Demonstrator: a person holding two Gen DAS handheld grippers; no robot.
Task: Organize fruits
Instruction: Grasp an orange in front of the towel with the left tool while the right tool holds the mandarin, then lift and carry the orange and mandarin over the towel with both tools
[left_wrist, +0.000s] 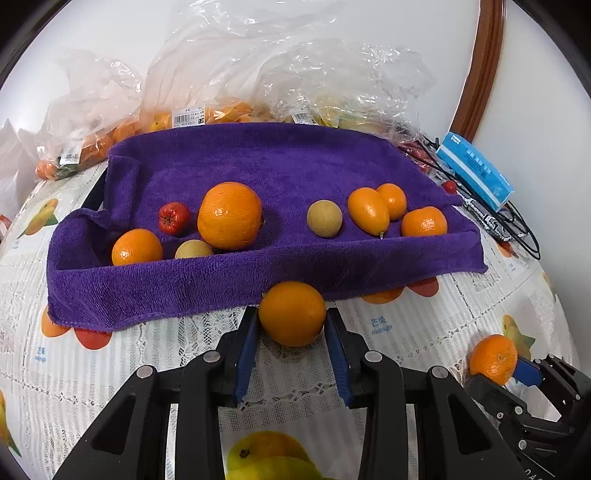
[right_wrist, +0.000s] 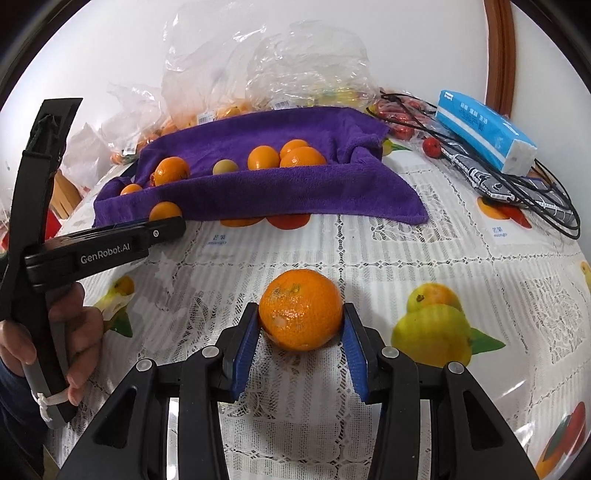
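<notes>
Left gripper (left_wrist: 291, 332) snug around an orange (left_wrist: 291, 314) on the tablecloth (left_wrist: 424, 332), just before the purple towel (left_wrist: 258, 280).

- Towel (left_wrist: 258, 155) lies on the table (left_wrist: 424, 332), with fruits on it.
- Bags (left_wrist: 229, 74) sit behind the towel.
- Tissue pack (left_wrist: 476, 170) lies to its right.

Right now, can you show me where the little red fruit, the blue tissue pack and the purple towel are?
little red fruit (left_wrist: 174, 218): left wrist view, its middle.
blue tissue pack (right_wrist: 484, 129): right wrist view, its top face.
purple towel (left_wrist: 295, 158): left wrist view, a bare patch behind the fruit.
</notes>
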